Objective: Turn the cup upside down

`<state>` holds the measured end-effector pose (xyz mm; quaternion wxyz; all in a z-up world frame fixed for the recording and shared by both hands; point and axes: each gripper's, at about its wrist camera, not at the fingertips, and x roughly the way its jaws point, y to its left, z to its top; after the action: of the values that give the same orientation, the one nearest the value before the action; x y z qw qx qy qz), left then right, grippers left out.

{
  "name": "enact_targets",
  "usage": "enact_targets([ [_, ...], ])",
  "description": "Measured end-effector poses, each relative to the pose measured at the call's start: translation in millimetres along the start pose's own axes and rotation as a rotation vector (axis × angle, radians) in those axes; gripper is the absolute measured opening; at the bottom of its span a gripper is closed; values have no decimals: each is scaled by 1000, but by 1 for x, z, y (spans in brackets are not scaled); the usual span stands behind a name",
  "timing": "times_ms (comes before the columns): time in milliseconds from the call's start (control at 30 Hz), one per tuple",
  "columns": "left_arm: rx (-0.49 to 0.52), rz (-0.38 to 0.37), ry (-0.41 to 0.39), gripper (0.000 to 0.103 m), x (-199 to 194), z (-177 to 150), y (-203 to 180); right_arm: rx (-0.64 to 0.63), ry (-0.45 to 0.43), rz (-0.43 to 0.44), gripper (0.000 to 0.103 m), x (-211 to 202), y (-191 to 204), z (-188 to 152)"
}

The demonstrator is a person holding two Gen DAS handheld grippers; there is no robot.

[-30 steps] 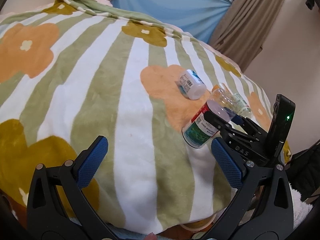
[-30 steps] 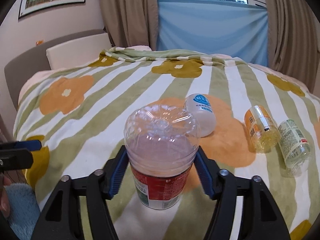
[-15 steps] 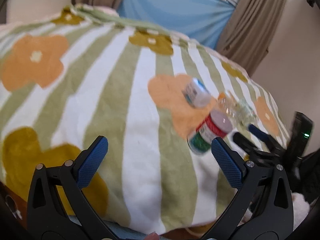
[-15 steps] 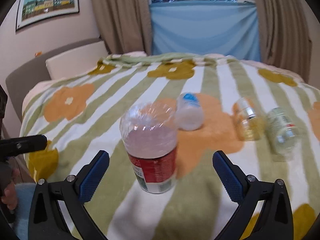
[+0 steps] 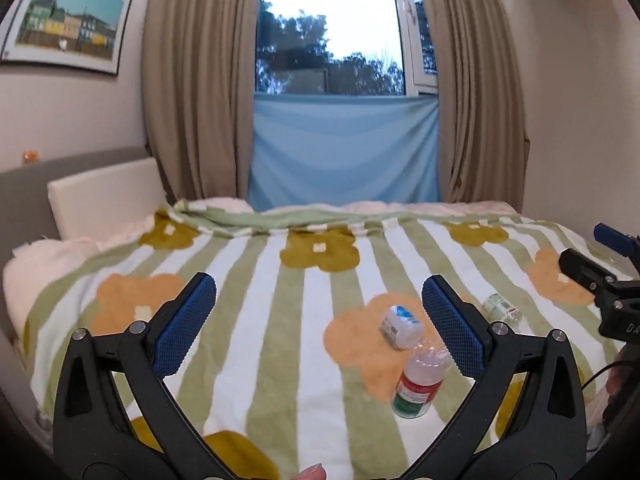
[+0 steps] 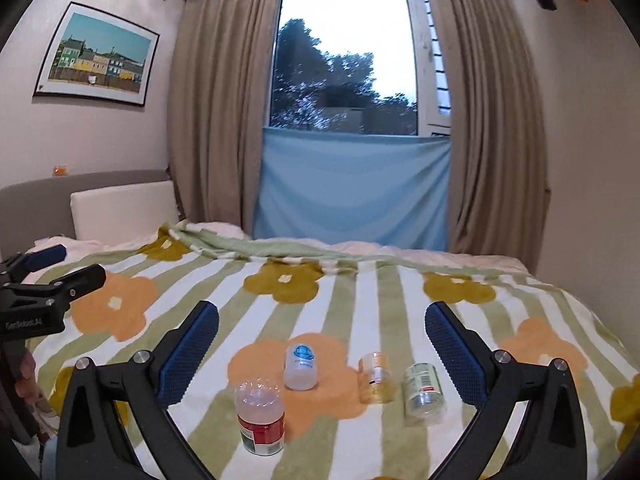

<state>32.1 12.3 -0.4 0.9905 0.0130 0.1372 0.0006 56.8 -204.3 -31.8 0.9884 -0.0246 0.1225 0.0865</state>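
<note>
Fuzzy blanket (image 6: 360,304) on the bed, green and white stripes with orange and mustard flowers. Left gripper (image 5: 320,320) has its ribbed blue fingers (image 5: 186,326) spread wide, gripping nothing; same for the right gripper (image 6: 322,344). The clear plastic cup (image 6: 260,416) with the red and green label stands mouth-down near the front edge, free of both. Right of it lie a white bottle (image 6: 301,366), an amber jar (image 6: 374,376) and a clear jar (image 6: 423,394). The left view hides the amber jar behind a finger.

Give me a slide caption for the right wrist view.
Open right gripper above the blanket; upside-down cup stands near three lying containers.
</note>
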Motion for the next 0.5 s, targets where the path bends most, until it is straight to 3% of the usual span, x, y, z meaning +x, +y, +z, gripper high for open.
enact_targets([
  [167,-23,-31,-1,103,-15,-4,-4,74,24,35,103,-6,-5,-9],
  [500,-28,-25,-25,103,-23,-2,-2,82,44,0,103,-9,-7,-10],
])
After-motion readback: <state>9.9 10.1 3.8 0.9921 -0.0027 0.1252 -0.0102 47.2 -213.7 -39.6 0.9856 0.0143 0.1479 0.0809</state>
